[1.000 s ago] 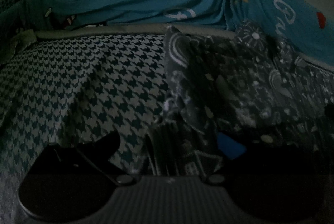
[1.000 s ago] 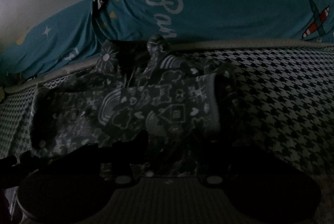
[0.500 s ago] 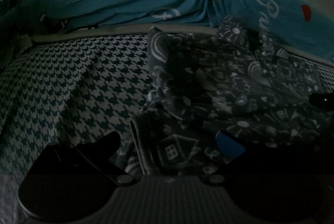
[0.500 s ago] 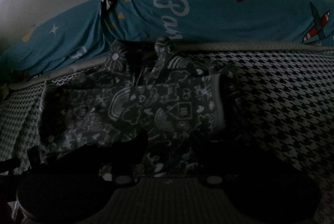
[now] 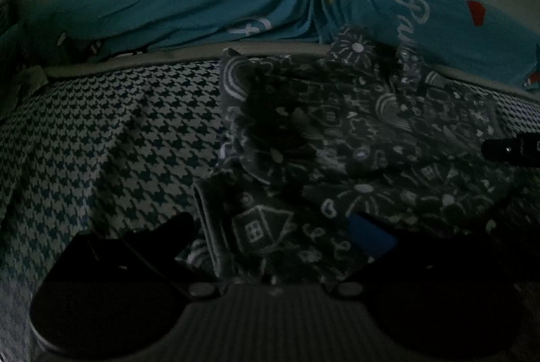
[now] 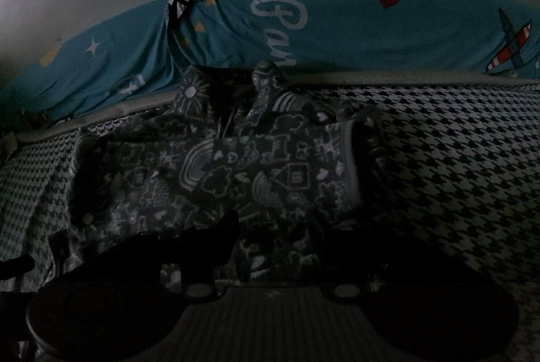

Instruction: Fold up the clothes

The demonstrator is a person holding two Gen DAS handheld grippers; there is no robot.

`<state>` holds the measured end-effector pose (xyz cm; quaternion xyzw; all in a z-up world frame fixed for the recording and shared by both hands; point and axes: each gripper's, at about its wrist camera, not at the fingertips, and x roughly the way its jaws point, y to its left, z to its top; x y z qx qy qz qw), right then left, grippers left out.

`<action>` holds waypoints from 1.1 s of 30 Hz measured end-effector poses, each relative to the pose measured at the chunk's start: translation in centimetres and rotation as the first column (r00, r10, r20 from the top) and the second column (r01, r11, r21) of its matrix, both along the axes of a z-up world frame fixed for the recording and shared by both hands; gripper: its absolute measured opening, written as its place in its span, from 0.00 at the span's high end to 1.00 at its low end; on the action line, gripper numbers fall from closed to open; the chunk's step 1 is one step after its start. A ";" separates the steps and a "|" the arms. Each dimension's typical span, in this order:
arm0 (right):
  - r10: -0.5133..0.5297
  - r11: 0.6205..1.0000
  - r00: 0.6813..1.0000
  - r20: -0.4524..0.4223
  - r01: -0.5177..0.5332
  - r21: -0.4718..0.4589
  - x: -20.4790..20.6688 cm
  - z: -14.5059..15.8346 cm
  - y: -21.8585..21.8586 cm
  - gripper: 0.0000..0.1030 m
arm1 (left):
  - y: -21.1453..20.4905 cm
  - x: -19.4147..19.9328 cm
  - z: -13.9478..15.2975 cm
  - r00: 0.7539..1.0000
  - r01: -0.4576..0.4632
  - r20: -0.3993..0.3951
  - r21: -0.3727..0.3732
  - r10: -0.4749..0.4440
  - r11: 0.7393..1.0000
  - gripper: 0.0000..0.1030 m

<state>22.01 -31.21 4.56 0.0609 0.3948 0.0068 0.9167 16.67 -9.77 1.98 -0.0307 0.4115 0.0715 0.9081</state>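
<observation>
Dim light falls on a houndstooth bed cover (image 5: 111, 139) where the dark doodle-print garment (image 6: 236, 179) lies bunched and partly doubled over, so folding looks begun but far from finished. Both the left gripper (image 5: 273, 227) and right gripper (image 6: 276, 227) have spread jaws over the cloth; whether either pinches it is lost in shadow.
</observation>
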 end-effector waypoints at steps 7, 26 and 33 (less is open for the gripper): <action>-0.001 1.000 1.000 0.003 0.001 -0.001 -0.4 0.3 0.0 0.55 | -0.5 -0.5 0.3 1.000 0.011 0.004 0.001 -0.011 1.000 0.00; -0.050 0.998 0.997 -0.051 0.048 -0.039 -1.0 0.1 -0.4 0.55 | -1.0 -0.8 -0.1 0.999 0.031 -0.016 -0.012 -0.031 0.999 0.00; -0.121 0.993 0.990 -0.069 0.121 -0.004 -2.8 0.4 -2.0 0.54 | -1.2 -1.2 -1.0 0.998 0.042 -0.047 -0.014 -0.043 0.999 0.00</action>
